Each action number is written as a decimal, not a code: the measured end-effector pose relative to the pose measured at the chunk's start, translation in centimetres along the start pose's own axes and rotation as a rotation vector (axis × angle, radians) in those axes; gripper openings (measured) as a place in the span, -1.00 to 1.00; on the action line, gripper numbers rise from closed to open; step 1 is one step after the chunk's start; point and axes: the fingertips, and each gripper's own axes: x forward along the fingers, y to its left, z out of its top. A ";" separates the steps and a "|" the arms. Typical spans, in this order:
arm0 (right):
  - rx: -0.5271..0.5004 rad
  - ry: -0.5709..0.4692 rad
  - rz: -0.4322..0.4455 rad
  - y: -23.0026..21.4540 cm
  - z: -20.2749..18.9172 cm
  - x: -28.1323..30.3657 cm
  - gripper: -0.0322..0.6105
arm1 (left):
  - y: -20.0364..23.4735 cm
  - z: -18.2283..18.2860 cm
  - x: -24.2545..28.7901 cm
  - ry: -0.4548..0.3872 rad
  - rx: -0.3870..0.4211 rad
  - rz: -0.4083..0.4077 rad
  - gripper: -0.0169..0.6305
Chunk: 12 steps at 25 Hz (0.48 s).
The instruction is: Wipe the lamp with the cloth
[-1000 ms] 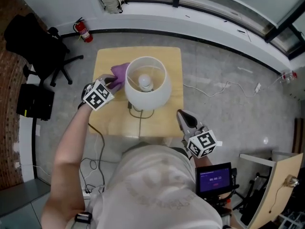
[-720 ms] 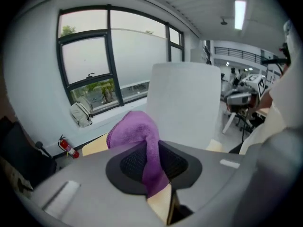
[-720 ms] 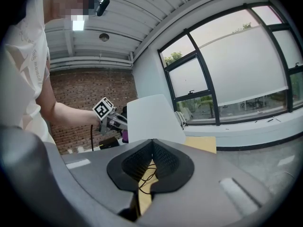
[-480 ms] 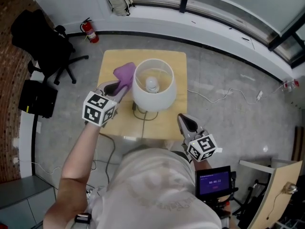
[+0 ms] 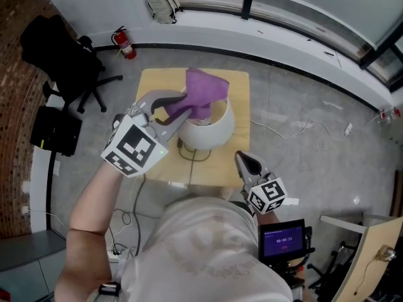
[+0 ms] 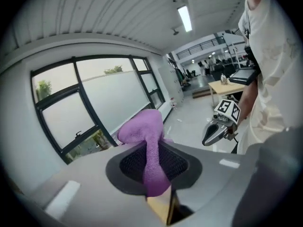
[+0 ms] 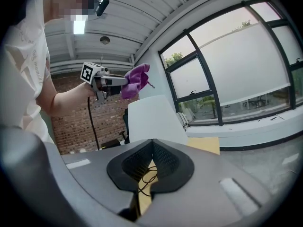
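One lamp [image 5: 213,129]. One purple cloth [image 5: 204,88]. One wooden desk [image 5: 151,83]. Two grippers, left gripper [image 5: 186,103] and right gripper [image 5: 242,156], each with two fingers [image 5: 157,97] and one marker cube [image 5: 133,148]. Around the desk: one fire extinguisher [image 5: 126,44], one backpack [image 5: 164,4], one black office chair [image 5: 66,49], one black case [image 5: 55,131], one lit screen [image 5: 283,238].

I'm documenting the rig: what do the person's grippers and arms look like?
Left gripper and right gripper match: grey shells, black ribbed jaw pads, each with a white cube bearing black square markers. A black cable hangs from the left one. The person wears a pale short-sleeved T-shirt; forearms are bare.
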 end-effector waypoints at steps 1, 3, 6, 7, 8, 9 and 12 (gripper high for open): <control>0.004 -0.004 0.001 -0.1 0.0 0.0 -0.86 | -0.1 0.2 0.8 0.028 0.045 -0.016 -0.73; 0.013 -0.014 0.002 -0.3 0.0 0.0 -0.86 | -0.1 -0.4 2.6 0.114 0.125 -0.050 -0.73; 0.028 -0.028 -0.007 -1.0 0.0 -0.3 -0.86 | -1.0 -3.4 5.2 0.298 0.194 -0.191 -0.74; 0.034 -0.033 -0.011 -1.4 -0.1 -0.5 -0.86 | -1.7 -4.5 5.8 0.363 0.228 -0.249 -0.74; 0.042 -0.037 -0.016 -1.9 -0.1 -0.7 -0.86 | -2.4 -5.3 6.2 0.425 0.269 -0.302 -0.74; 0.050 -0.039 -0.021 -2.4 -0.2 -1.0 -0.86 | -3.1 -6.0 6.6 0.479 0.313 -0.345 -0.74; 0.078 -0.045 -0.035 -4.0 -0.5 -1.8 -0.86 | -4.3 -7.7 8.0 0.610 0.404 -0.452 -0.74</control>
